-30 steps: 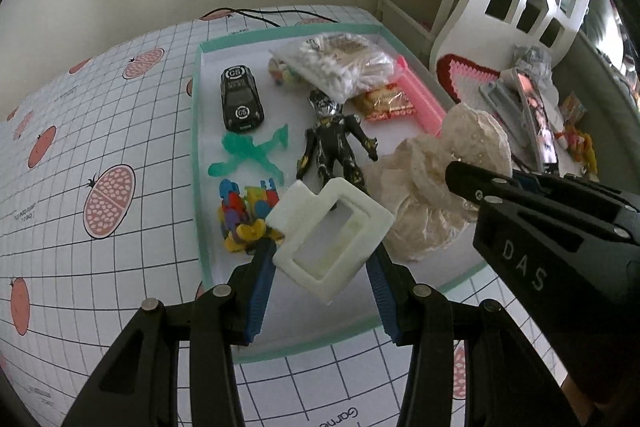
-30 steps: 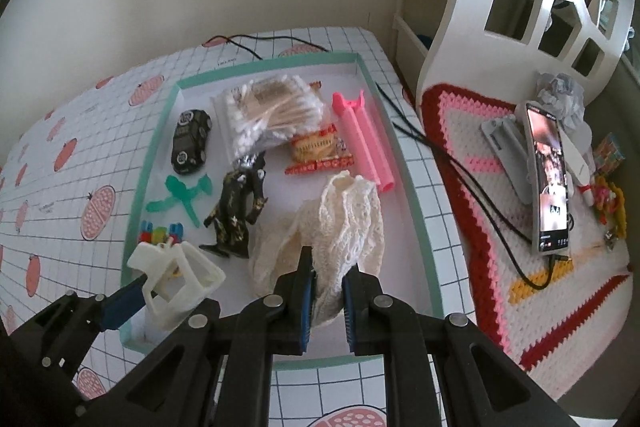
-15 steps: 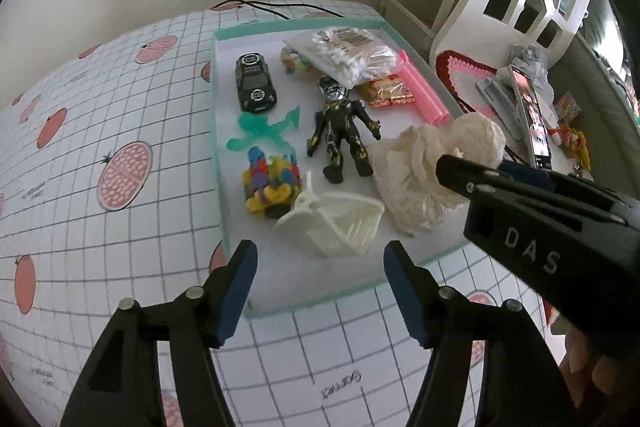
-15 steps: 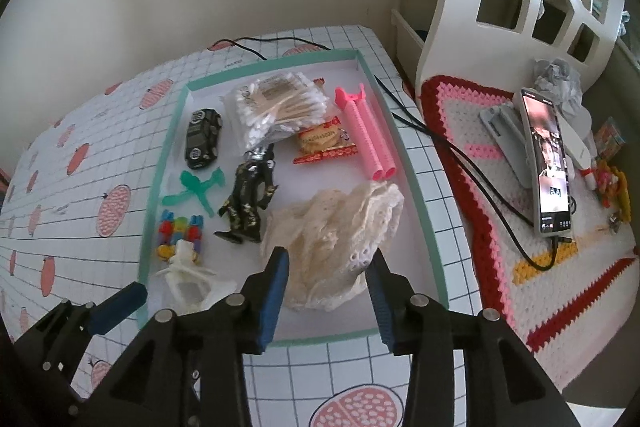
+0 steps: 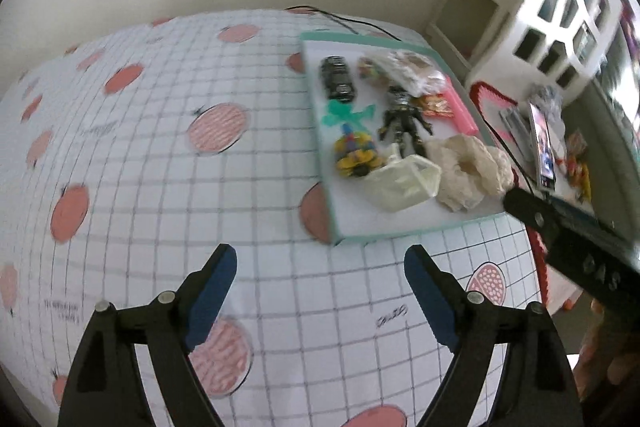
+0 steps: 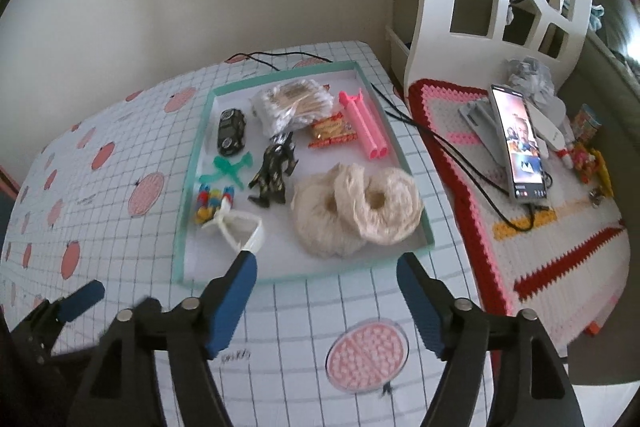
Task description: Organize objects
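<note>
A table [image 6: 120,227] under a white grid cloth with pink fruit prints fills most of both views, and beside it on the right lies a crocheted mat [image 6: 560,267] in red, pink and cream carrying a lit phone [image 6: 520,143] on its stand. On the cloth sits a shallow tray [image 6: 192,195] with a green rim, and all the small things lie inside it. Largest of these is a cream lace cloth [image 6: 356,211] bunched into two rings at the tray's near right. Behind it, toward the far edge, rests a clear bag of cotton swabs [image 6: 292,103], with a pink tube [image 6: 364,127] along the right wall and a snack packet [image 6: 330,131] between the two. A black figure [image 6: 274,167] lies at the middle, a black car [image 6: 231,131] near the far left corner, and a green figure [image 6: 230,169] just in front of the car. At the near left a white frame [image 6: 236,227] lies tipped, touching a clump of coloured beads [image 6: 212,201]. The left gripper [image 5: 316,267] hovers over bare cloth in front of the tray, its blue-padded fingers spread wide with nothing between them. The right gripper [image 6: 326,273] hangs at the tray's near edge, likewise wide apart and empty.
</note>
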`<move>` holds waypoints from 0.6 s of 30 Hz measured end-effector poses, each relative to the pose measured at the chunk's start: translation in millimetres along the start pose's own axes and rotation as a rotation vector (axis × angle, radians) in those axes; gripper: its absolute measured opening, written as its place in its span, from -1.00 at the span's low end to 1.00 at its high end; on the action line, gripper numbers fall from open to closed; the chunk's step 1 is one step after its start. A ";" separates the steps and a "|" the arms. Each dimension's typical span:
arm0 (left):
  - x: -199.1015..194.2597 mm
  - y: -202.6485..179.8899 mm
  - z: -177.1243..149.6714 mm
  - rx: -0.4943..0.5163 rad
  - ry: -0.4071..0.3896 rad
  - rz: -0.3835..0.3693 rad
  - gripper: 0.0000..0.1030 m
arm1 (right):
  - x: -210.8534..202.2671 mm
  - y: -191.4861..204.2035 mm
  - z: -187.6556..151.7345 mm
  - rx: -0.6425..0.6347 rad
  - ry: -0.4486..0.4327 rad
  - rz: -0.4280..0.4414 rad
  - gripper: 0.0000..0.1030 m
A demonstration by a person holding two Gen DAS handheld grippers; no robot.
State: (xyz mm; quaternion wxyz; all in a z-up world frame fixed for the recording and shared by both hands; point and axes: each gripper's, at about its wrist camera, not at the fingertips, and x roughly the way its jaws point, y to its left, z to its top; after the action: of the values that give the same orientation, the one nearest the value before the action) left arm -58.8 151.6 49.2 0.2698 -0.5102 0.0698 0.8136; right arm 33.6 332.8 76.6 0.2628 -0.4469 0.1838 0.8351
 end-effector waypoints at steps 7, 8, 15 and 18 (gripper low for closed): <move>-26.2 23.0 -18.3 -0.025 -0.057 0.058 0.68 | -20.2 18.3 -29.4 -0.029 -0.009 0.016 0.86; -29.1 24.8 -21.0 -0.020 -0.063 0.064 0.68 | -22.0 20.3 -32.9 -0.031 -0.012 0.016 0.91; -45.9 41.2 -37.8 -0.040 -0.084 0.128 0.68 | -31.0 32.9 -67.1 -0.056 -0.001 0.026 1.00; -50.1 47.8 -47.7 -0.052 -0.077 0.112 0.68 | -32.1 37.0 -80.8 -0.074 0.006 0.021 1.00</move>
State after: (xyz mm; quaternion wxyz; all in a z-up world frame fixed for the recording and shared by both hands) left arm -28.6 74.3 62.5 0.2129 -0.4808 0.0666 0.8480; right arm 78.6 250.8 63.3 0.2366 -0.4567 0.1581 0.8429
